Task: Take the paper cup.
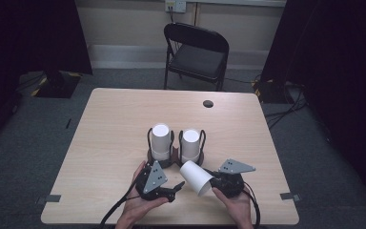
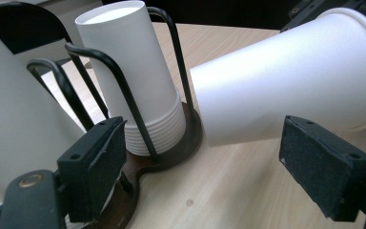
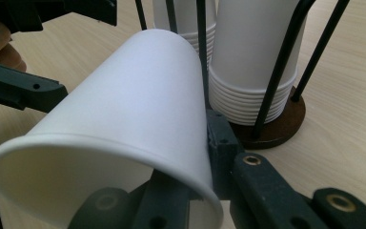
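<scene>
Right tongs [image 1: 208, 180] are clamped on the rim end of a single white paper cup [image 1: 195, 177]; in the right gripper view one jaw lies inside the mouth and the other against the outer wall. The cup is held off the tabletop [image 1: 114, 119], tilted on its side, base pointing toward the left tongs [image 1: 177, 187]. Left tongs stand open with nothing between the pads; in the left gripper view the cup's closed end sits just ahead of and above the gap, not touching either pad. Behind the cup, two upside-down stacks of white cups sit in a black wire holder on a dark round base: left stack [image 1: 160, 141], right stack [image 1: 190, 144], holder [image 1: 148, 136]. I judge the job as taking one cup off the stacks or putting one back on; the frames alone don't tell me which. Done so far, as I read it: one cup is isolated and securely gripped. Left to do: either hand it across to the open left tongs or seat it on a stack, then release. Tabletop is pale wood laminate, bare apart from the holder, with a round cable grommet [image 1: 208, 103] near the far edge. Room: grey carpet, dark curtains at both sides, a black folding chair [image 1: 196, 55] beyond the table, cables on the floor at right.
</scene>
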